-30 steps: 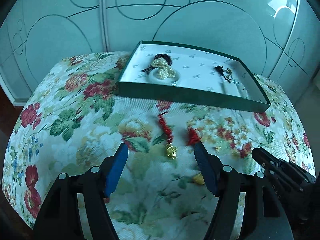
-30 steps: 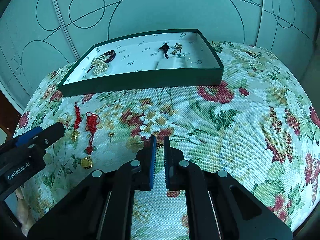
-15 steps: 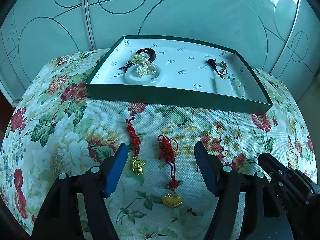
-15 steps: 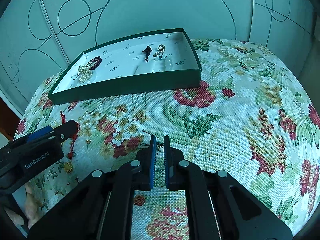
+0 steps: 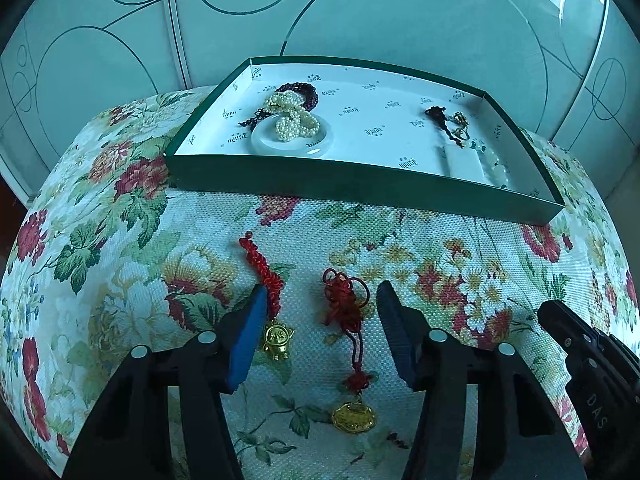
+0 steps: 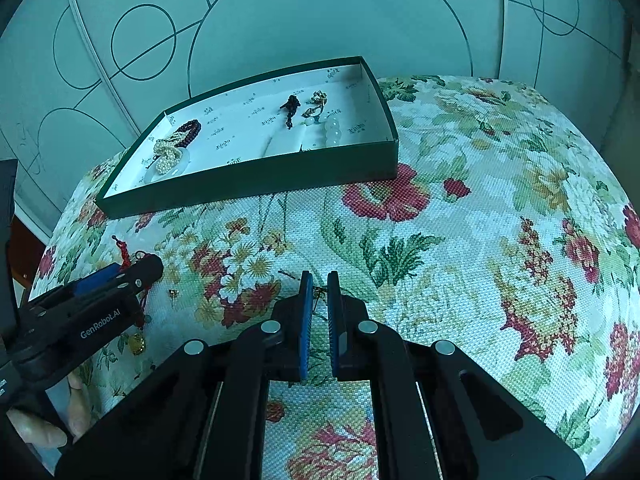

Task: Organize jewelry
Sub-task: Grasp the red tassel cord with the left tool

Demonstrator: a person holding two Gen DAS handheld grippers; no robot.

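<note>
A box [image 5: 360, 188] sits at the far side of the cloth-covered counter [image 5: 120, 240]. Inside it, pearls [image 5: 292, 118] lie on a dish [image 5: 320, 142] at the left, with a bead bracelet [image 5: 300, 90] behind them; a tassel [image 5: 438, 116] and more beads [image 5: 496, 166] lie at the right. Near the box, two knotted charms [image 5: 264, 280] [image 5: 348, 340] lie side by side on the cloth, a stud [image 6: 173, 293] to their right.

Two close wrist views angled down over the floral tabletop [image 5: 120, 240], both facing the green tray [image 6: 248, 176].
</note>
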